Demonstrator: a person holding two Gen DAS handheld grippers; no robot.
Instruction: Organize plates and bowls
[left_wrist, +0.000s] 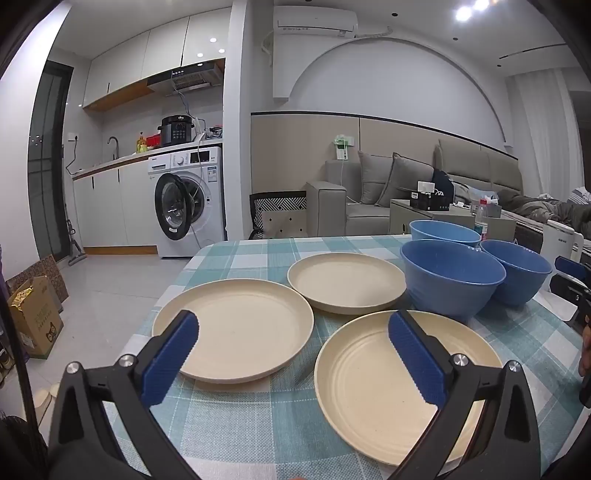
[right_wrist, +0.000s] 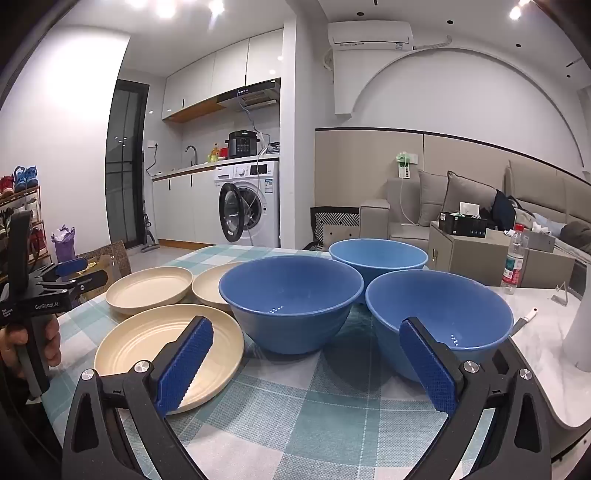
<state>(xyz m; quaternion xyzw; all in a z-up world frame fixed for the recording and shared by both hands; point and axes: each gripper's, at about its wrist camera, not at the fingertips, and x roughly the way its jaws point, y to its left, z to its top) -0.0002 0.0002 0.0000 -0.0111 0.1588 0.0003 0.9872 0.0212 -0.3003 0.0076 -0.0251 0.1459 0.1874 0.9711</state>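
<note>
Three cream plates lie apart on the checked tablecloth (left_wrist: 258, 435): a left plate (left_wrist: 236, 325), a far plate (left_wrist: 345, 282) and a near plate (left_wrist: 388, 391). To their right three blue bowls stand close together: a middle bowl (right_wrist: 291, 302), a near right bowl (right_wrist: 436, 314) and a lighter far bowl (right_wrist: 376, 254). My left gripper (left_wrist: 293, 319) hovers open over the gap between the left and near plates, holding nothing. My right gripper (right_wrist: 306, 325) is open and empty in front of the two nearer bowls. A hand (right_wrist: 33, 343) holds the left gripper (right_wrist: 70, 271) at the left edge of the right wrist view.
A water bottle (right_wrist: 515, 258) and a white appliance (right_wrist: 587, 314) stand on the bare marble part of the table (right_wrist: 546, 369) to the right of the bowls. The table's left edge drops to the floor, where a cardboard box (left_wrist: 35, 321) sits.
</note>
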